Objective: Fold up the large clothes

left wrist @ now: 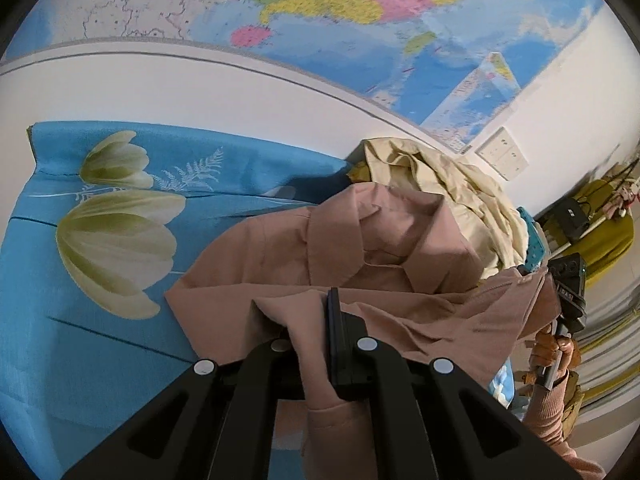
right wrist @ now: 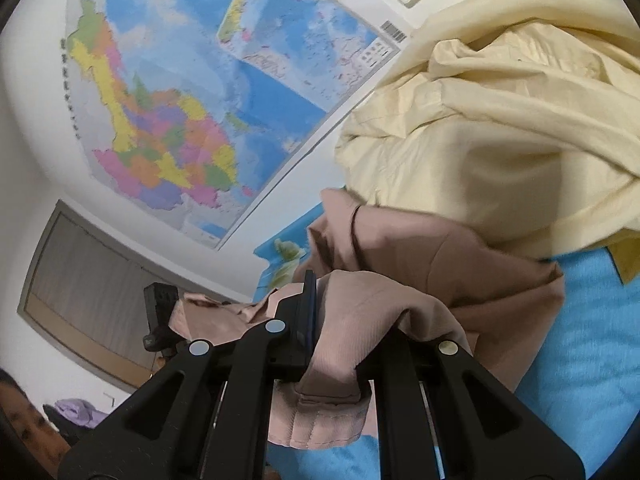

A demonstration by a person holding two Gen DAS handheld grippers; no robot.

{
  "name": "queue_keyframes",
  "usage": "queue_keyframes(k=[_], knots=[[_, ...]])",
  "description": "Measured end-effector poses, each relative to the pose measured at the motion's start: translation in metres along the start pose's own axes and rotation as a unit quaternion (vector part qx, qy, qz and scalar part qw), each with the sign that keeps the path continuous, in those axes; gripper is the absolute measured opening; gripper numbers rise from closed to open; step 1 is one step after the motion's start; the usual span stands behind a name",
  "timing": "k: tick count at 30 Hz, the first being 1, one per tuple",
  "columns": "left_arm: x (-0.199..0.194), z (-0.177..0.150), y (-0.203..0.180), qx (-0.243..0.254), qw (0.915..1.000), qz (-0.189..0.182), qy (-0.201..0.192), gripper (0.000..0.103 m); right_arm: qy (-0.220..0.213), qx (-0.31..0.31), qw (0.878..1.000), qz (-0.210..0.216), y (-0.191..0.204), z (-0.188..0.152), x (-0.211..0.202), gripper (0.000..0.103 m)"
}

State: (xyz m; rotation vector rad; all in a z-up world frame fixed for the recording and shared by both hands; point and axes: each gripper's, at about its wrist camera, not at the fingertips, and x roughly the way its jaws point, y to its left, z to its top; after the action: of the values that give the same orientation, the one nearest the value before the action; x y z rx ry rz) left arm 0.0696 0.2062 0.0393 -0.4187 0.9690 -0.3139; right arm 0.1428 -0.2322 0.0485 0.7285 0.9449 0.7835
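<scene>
Both hand-held grippers are clamped on a dusty-pink garment (left wrist: 360, 248) over a bed spread with a blue tulip-print sheet (left wrist: 100, 300). The left hand-held gripper (left wrist: 308, 320) pinches a fold of the pink cloth between its fingers, with a cuffed end hanging down between the gripper's arms. The right hand-held gripper (right wrist: 320, 304) likewise bites a ribbed pink fold, a hemmed end drooping below its fingers.

In the left wrist view the garment's body lies partly on the sheet, its left edge meeting bare blue fabric that stretches open toward the tulip (left wrist: 116, 248) motifs. On the garment's far side a crumpled pale-yellow garment (left wrist: 460, 192) is heaped against the white wall (left wrist: 200, 88), touching and partly overlapping the pink cloth. In the right wrist view that yellow heap (right wrist: 500, 120) fills the upper right, pressing on the pink garment's (right wrist: 440, 256) edge, with open blue sheet (right wrist: 580, 340) to the right below it.

A large coloured wall map (left wrist: 320, 0) hangs above the bed; a white socket plate (left wrist: 504, 156) sits beside its lower corner. In the left wrist view the other gripper's black body (left wrist: 568, 280) shows at the right edge, held by a hand in a pink sleeve (left wrist: 552, 412). The right wrist view also shows a window with a drawn blind (right wrist: 92, 280) and a small purple cloth (right wrist: 76, 412) at lower left.
</scene>
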Motion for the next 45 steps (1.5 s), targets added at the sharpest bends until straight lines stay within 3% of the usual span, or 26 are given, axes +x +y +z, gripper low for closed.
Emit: queue_keyframes(k=[11, 16, 18, 22, 26, 35, 37, 40, 42, 45], knots=[[0.035, 0.023, 0.018, -0.017, 0.9992, 0.020, 0.030, 0.003, 0.009, 0.016, 0.999, -0.028, -0.018, 0.020, 0.018, 0.009], [0.059, 0.031, 0.031, -0.032, 0.9974, 0.035, 0.054, 0.003, 0.016, 0.025, 0.999, -0.042, -0.025, 0.025, 0.027, 0.017], [0.068, 0.034, 0.037, -0.038, 0.9966, 0.036, 0.063, 0.003, 0.017, 0.027, 0.998, -0.045, -0.027, 0.026, 0.028, 0.022], [0.080, 0.037, 0.045, -0.048, 0.9954, 0.035, 0.075, 0.003, 0.016, 0.015, 0.999, -0.050, -0.022, 0.026, 0.025, 0.059], [0.089, 0.040, 0.049, -0.056, 0.9943, 0.033, 0.085, 0.004, 0.013, -0.007, 0.999, -0.044, -0.009, 0.023, 0.014, 0.073], [0.094, 0.037, 0.061, -0.078, 0.9929, 0.008, 0.089, 0.007, 0.003, -0.097, 0.994, -0.058, 0.026, -0.011, -0.003, 0.072], [0.091, 0.035, 0.061, -0.080, 0.9931, -0.003, 0.086, 0.011, -0.011, -0.117, 0.989, -0.091, 0.033, -0.016, -0.004, 0.071], [0.076, 0.031, 0.057, -0.078, 0.9945, -0.033, 0.062, 0.026, -0.044, -0.132, 0.986, -0.090, 0.039, -0.016, -0.017, 0.071], [0.055, 0.027, 0.056, -0.079, 0.9949, -0.058, 0.022, 0.062, -0.071, -0.144, 0.985, -0.071, 0.043, -0.014, -0.028, 0.071], [0.021, 0.016, 0.051, -0.075, 0.9929, -0.080, -0.047, 0.063, -0.081, -0.166, 0.980, -0.076, 0.050, -0.015, -0.030, 0.071]])
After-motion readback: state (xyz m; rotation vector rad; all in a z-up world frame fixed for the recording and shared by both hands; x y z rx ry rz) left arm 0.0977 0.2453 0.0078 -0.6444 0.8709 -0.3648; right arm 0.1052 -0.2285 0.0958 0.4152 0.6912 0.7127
